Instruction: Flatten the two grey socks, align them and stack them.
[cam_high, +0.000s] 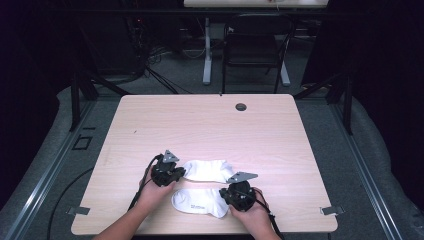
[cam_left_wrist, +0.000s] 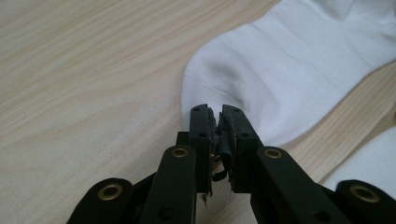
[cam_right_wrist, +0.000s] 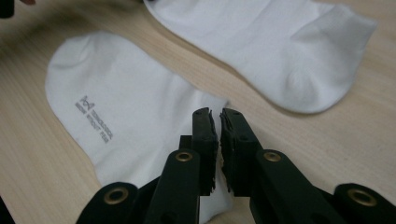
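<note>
Pale wood-grain laminate forms the rectangular table top (cam_high: 210, 125), on which two white fabric ankle socks are laid flat near the person's edge. The farther plain white sock (cam_high: 207, 170) is seen lying crosswise, with the nearer white sock bearing small grey printed lettering (cam_high: 199, 202) just beside it on the person's side; whether the two touch cannot be told from the high view. The left black two-jaw gripper (cam_high: 179, 172) is held by the left hand (cam_high: 152, 192) at the left end of the plain sock. In the left gripper view, the left gripper (cam_left_wrist: 217, 114) is seen with its jaws brought almost together, only a thin slit between them, the tips resting at the rounded end of the plain sock (cam_left_wrist: 289, 79); whether fabric is pinched cannot be told. The right black gripper (cam_high: 231, 192) is held by the right hand (cam_high: 255, 215) at the right end of the lettered sock. In the right gripper view, the right gripper (cam_right_wrist: 218, 116) is seen with jaws likewise nearly pressed together, set over the edge of the lettered sock (cam_right_wrist: 116, 116); a grip on the cloth cannot be confirmed. The plain sock (cam_right_wrist: 261, 42) is seen beyond it.
</note>
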